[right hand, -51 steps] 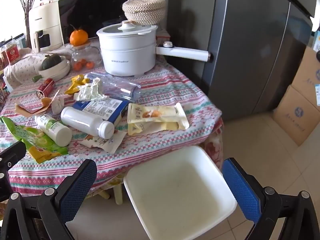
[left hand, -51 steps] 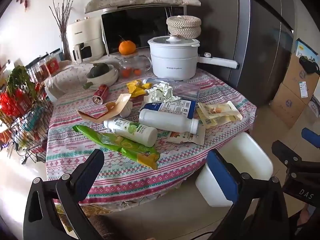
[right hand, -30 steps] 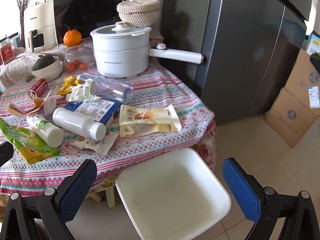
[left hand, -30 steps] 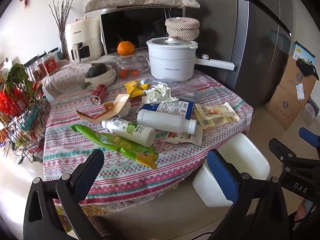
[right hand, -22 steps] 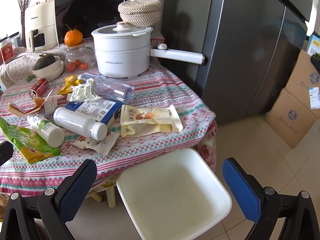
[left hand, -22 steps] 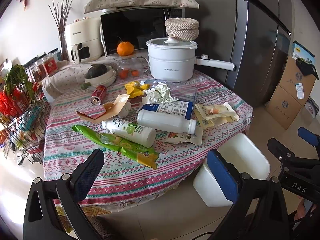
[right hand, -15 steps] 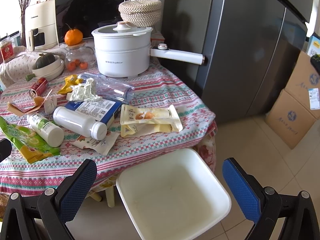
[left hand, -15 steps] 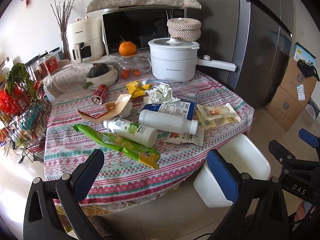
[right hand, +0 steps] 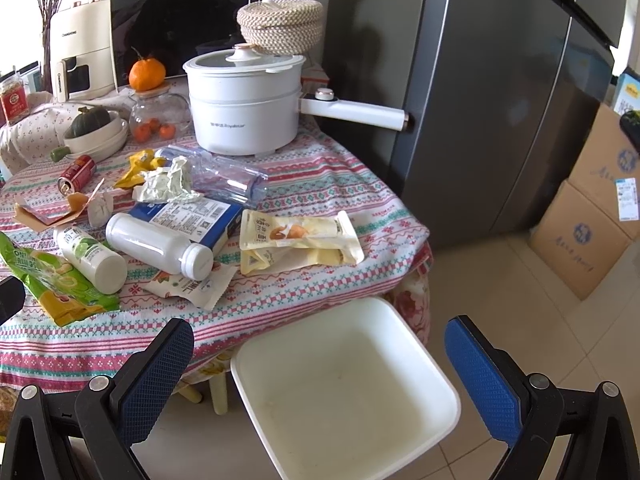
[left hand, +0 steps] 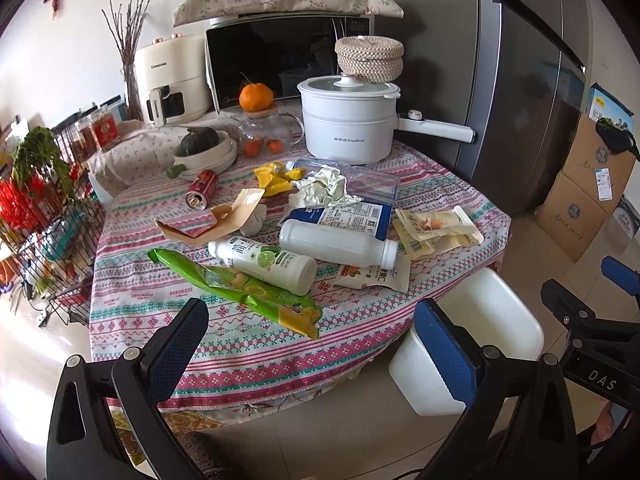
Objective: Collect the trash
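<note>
Patterned cloth covers the round table [left hand: 440, 200], strewn left to right with a red can [left hand: 202, 194], green wrapper [left hand: 236, 290], two white bottles [left hand: 338, 244] and yellow pouches [right hand: 298, 234]. Both the left gripper [left hand: 310, 344] and right gripper [right hand: 320, 364] hang spread and empty. Only the right view shows the white bin [right hand: 344, 396] whole, below the table's edge.

Left gripper [left hand: 312, 344] and right gripper [right hand: 320, 364], jaws wide apart, empty.

Home kitchen: microwave [left hand: 276, 60], fridge [left hand: 520, 80], cluttered table [left hand: 440, 196].
</note>
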`<state>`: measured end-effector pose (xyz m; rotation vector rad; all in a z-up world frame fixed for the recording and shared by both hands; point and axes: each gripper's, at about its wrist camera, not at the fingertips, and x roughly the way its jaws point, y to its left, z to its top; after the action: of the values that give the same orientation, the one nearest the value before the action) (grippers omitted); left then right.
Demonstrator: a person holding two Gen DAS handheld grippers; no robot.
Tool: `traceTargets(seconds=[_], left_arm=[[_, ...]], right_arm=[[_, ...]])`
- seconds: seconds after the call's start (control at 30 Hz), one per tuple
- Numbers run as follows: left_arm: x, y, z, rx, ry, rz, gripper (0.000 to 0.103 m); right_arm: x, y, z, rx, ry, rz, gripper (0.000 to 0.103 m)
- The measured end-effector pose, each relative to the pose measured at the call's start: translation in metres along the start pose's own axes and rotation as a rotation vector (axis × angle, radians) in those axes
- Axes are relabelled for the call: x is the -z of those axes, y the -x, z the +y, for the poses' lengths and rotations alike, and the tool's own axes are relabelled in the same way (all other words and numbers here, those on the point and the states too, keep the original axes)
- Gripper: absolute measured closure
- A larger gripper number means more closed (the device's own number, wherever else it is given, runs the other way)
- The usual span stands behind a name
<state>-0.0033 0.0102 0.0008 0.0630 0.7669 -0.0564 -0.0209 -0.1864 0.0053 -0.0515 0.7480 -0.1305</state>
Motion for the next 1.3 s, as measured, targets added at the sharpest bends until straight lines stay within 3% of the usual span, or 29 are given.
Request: traceTargets(seconds=[1.3], left_arm=[[0.0004,-0.0004,0.0042,0.005,0.015,0.004,0.000]], right_arm=[[-0.0007,0.0003,-0.0006,0.003,0.007,-0.002,0.000]])
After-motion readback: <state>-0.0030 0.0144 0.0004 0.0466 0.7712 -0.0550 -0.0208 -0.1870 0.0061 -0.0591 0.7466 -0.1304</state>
